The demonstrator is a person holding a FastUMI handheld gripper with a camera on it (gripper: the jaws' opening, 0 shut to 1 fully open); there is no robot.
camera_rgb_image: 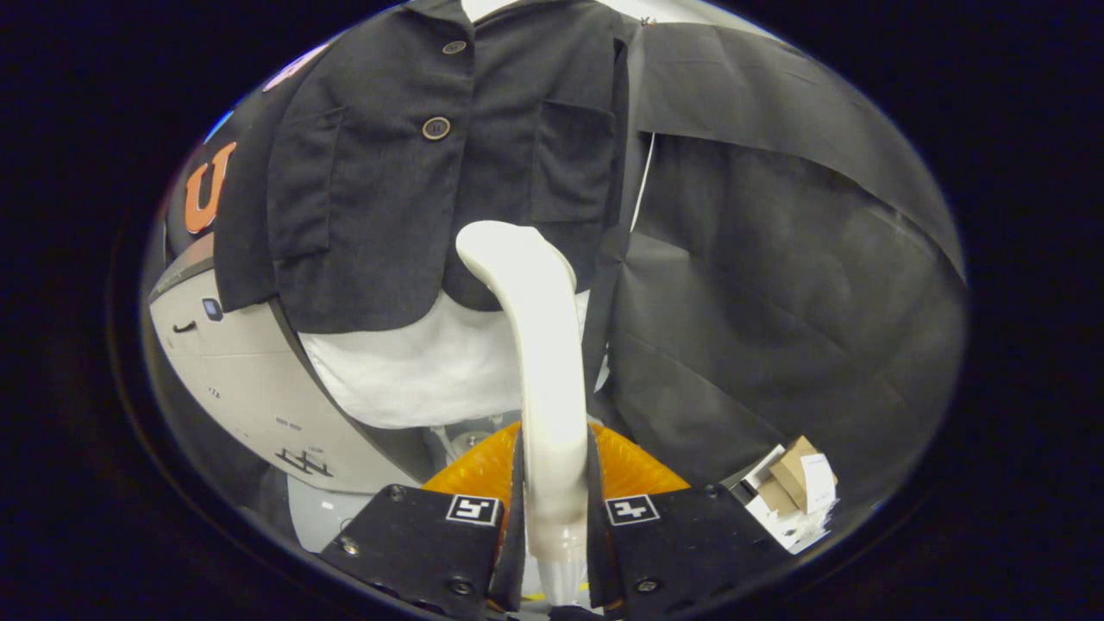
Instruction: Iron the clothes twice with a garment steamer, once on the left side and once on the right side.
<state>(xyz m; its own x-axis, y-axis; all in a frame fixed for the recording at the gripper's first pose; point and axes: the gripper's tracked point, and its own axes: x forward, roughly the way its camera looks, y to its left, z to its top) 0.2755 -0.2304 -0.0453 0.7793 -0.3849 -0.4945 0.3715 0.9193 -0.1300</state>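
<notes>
My gripper (pixel 553 509) is shut on the handle of a white garment steamer (pixel 539 345), both fingers pressing its sides. The steamer rises from between the fingers and curves forward, its head (pixel 509 246) resting against or just before the lower hem of a dark buttoned jacket (pixel 414 172). The jacket hangs on a white mannequin torso (pixel 414 366), with two buttons down its front and a pocket on each side. The steamer head sits near the jacket's middle, below the right pocket.
An orange translucent base (pixel 483 466) lies just behind the fingers. A grey-white panel (pixel 233 379) stands to the left of the mannequin. Black cloth drapes the wall to the right. A small cardboard box with white paper (pixel 793 487) sits low on the right.
</notes>
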